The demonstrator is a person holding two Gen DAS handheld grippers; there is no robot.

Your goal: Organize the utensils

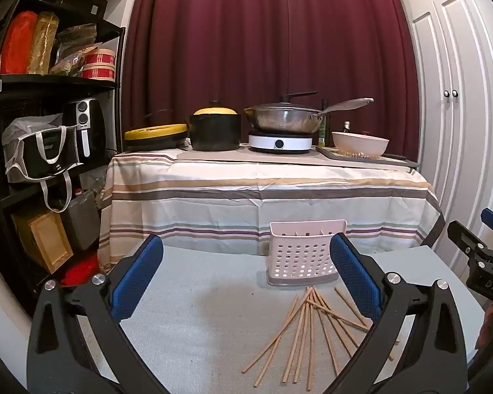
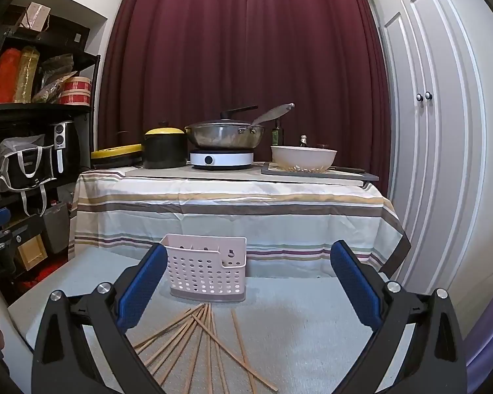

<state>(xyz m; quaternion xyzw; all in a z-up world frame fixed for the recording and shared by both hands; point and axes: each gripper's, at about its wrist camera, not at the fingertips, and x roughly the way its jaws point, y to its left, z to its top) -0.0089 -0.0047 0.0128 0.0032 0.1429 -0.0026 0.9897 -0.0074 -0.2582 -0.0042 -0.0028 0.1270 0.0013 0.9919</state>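
Lying fanned out on the near grey tabletop (image 2: 312, 312), the thin wooden chopsticks (image 2: 200, 341) remain unsorted; the pale pink perforated plastic holder (image 2: 207, 269) just beyond them looks empty. Left gripper (image 1: 246, 282) and right gripper (image 2: 249, 285) both hover spread wide, holding nothing, so the work seems unstarted.

Chopsticks (image 1: 307, 331) bare matt wood; holder (image 1: 304, 252) perforated smooth plastic; bench (image 1: 194, 321) matt grey; wok (image 1: 286, 120) shiny metal; tablecloth (image 1: 246, 193) striped cloth.

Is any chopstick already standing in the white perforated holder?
No: the chopsticks all lie scattered flat on the grey table in front of the holder.
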